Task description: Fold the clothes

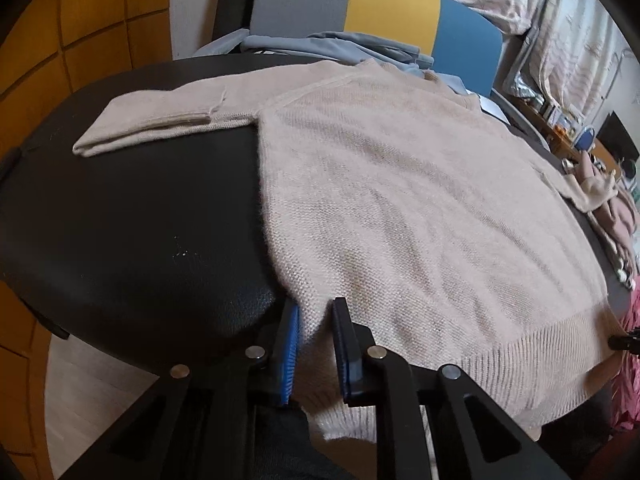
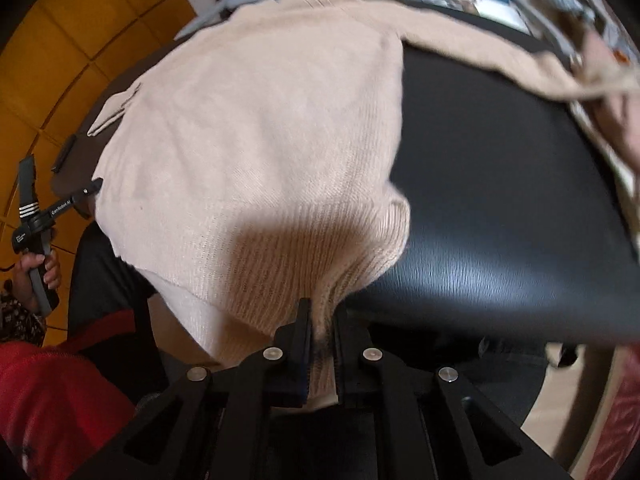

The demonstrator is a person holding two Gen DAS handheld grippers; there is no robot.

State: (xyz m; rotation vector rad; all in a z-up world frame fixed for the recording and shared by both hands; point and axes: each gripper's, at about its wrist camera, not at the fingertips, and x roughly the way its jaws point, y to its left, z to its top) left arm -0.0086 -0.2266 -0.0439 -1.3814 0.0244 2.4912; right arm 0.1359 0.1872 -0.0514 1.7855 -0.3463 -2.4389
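A beige knitted sweater (image 1: 400,208) lies flat on a black round table (image 1: 140,220), its ribbed hem hanging over the near edge. One sleeve (image 1: 152,120) is folded on the table at the far left. My left gripper (image 1: 316,320) is shut on the hem's left corner, with knit filling the gap between the pads. In the right wrist view the sweater (image 2: 260,140) spreads away from my right gripper (image 2: 322,320), which is shut on the bunched ribbed hem at the right corner. The other sleeve (image 2: 480,52) trails toward the far right. The left gripper's tip (image 2: 94,187) shows at the sweater's left edge.
A chair with a grey, yellow and blue back (image 1: 392,12) stands behind the table, with blue-grey clothes (image 1: 340,44) heaped on it. Pinkish garments (image 1: 624,220) lie at the table's right rim. A hand (image 2: 40,272) and red fabric (image 2: 48,392) are near left.
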